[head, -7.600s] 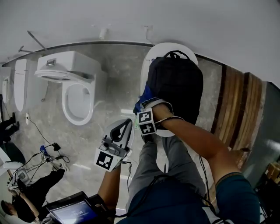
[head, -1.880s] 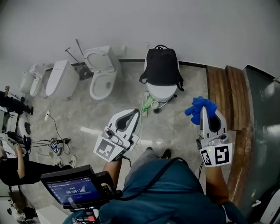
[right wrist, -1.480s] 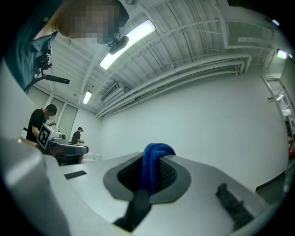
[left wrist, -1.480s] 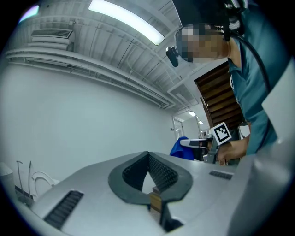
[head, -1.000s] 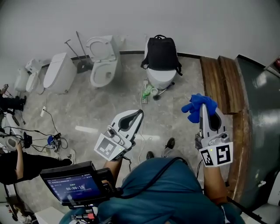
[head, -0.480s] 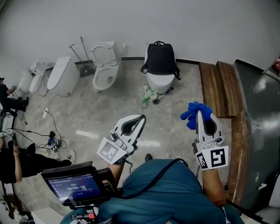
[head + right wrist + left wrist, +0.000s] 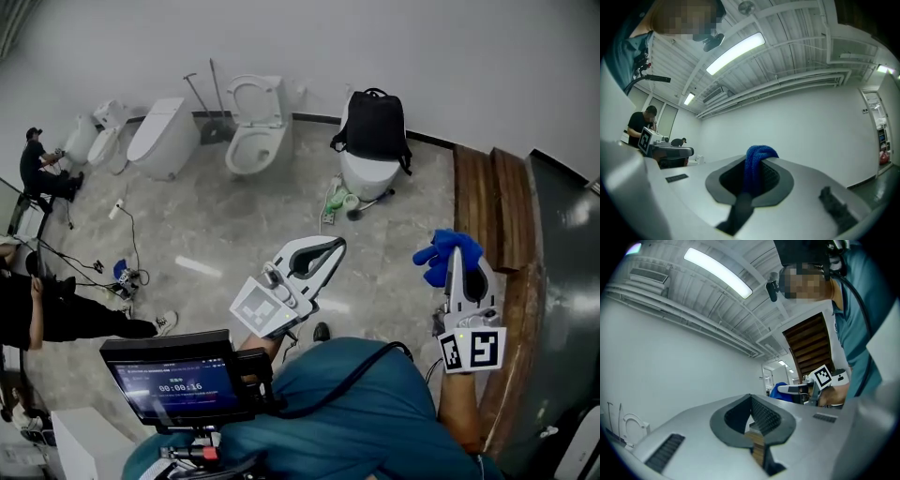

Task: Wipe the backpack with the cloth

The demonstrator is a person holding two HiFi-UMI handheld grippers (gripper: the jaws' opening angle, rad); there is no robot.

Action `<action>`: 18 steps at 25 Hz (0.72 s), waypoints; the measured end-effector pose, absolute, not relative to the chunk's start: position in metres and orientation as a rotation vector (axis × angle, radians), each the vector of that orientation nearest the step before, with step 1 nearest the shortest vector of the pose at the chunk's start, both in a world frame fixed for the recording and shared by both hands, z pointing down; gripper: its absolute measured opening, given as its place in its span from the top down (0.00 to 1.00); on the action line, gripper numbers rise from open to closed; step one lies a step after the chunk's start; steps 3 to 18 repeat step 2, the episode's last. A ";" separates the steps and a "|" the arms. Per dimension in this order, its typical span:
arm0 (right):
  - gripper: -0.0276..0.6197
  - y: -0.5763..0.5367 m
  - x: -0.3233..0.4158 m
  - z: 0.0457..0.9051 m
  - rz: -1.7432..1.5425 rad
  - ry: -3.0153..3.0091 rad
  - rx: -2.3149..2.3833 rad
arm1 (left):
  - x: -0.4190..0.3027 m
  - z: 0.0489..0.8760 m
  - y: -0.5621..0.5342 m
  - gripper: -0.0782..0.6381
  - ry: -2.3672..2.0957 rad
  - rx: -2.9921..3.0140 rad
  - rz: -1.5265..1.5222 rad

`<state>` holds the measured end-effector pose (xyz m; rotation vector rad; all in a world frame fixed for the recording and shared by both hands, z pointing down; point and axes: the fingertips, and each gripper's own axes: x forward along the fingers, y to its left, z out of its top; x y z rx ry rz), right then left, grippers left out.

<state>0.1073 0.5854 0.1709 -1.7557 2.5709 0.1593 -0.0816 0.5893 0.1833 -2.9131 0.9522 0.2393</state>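
Note:
The black backpack (image 7: 375, 127) stands upright on a white toilet (image 7: 367, 174) by the far wall, well away from both grippers. My right gripper (image 7: 457, 253) is held up at the right, shut on the blue cloth (image 7: 448, 255), which bunches out past its tips. In the right gripper view the cloth (image 7: 757, 163) is clamped between the jaws of that gripper (image 7: 755, 160). My left gripper (image 7: 337, 246) hangs mid-frame, shut with nothing in it; its tips meet in the left gripper view (image 7: 751, 397), where the right gripper's blue cloth (image 7: 777, 390) also shows.
Two more toilets (image 7: 253, 127) (image 7: 159, 141) line the wall at left, with long handles (image 7: 202, 94) leaning between them. Green bottles (image 7: 336, 199) lie by the backpack's toilet. Wooden planks (image 7: 492, 197) run along the right. Cables (image 7: 122, 272) and people (image 7: 47, 309) are at left.
Earlier the right gripper pressed the cloth on the backpack; since then I have backed off. Over the last second the view drifted, and both grippers stay raised and shut.

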 end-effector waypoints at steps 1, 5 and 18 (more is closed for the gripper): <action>0.92 0.587 0.107 0.171 0.158 2.569 -1.759 | -0.082 0.183 0.591 0.89 0.950 -2.912 0.241; 0.92 0.589 0.107 0.172 0.157 2.568 -1.761 | -0.082 0.183 0.592 0.89 0.948 -2.911 0.243; 0.92 0.589 0.107 0.172 0.157 2.568 -1.761 | -0.082 0.183 0.592 0.89 0.948 -2.911 0.243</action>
